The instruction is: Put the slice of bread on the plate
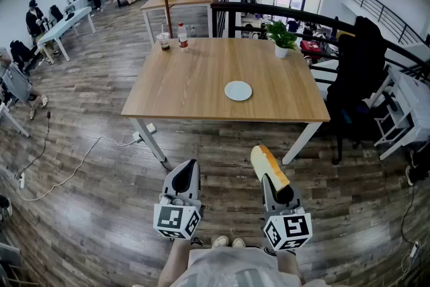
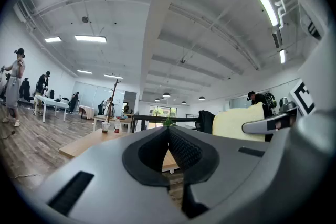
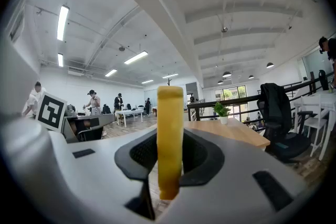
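Observation:
My right gripper point(image 1: 271, 178) is shut on a slice of bread point(image 1: 268, 165) with a yellow crust, held upright on edge. In the right gripper view the bread point(image 3: 170, 139) stands between the two black pads. The left gripper point(image 1: 187, 173) is beside it, jaws closed together with nothing in them; its own view shows the pads point(image 2: 181, 147) meeting and the bread's pale face point(image 2: 236, 120) off to the right. Both grippers hover over the wooden floor, well short of the wooden table point(image 1: 188, 87). A small white plate point(image 1: 238, 91) lies near the table's front right.
A potted plant point(image 1: 282, 37) stands at the table's far right, a bottle point(image 1: 182, 37) and a cup point(image 1: 164, 42) at the far left. A black chair draped with a jacket point(image 1: 359, 77) is right of the table. A cable point(image 1: 74, 171) trails on the floor at left.

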Motion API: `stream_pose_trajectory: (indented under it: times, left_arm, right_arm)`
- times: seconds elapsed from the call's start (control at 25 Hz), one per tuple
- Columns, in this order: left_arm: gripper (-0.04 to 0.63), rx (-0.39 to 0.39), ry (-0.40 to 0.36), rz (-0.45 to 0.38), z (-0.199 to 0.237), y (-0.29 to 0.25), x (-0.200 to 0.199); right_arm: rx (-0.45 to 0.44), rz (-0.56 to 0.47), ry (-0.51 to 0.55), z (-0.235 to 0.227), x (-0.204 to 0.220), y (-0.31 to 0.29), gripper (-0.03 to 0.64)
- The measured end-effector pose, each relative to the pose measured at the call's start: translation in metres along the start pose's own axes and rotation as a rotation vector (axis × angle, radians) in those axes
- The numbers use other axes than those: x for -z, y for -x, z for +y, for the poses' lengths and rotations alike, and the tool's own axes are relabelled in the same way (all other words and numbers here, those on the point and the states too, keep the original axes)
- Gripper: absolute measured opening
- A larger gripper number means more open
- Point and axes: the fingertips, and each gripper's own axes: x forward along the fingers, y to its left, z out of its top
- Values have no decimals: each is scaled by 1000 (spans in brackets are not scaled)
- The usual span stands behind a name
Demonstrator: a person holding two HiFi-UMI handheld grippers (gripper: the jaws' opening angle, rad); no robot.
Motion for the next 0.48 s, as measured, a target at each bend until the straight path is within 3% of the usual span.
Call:
stream_pose_trajectory:
  times: [0.48]
  left_arm:
    - [9,-23,-37,-10,-4,8,-8]
  right_arm:
    - [-9,-12,-12,0,-1,8,92]
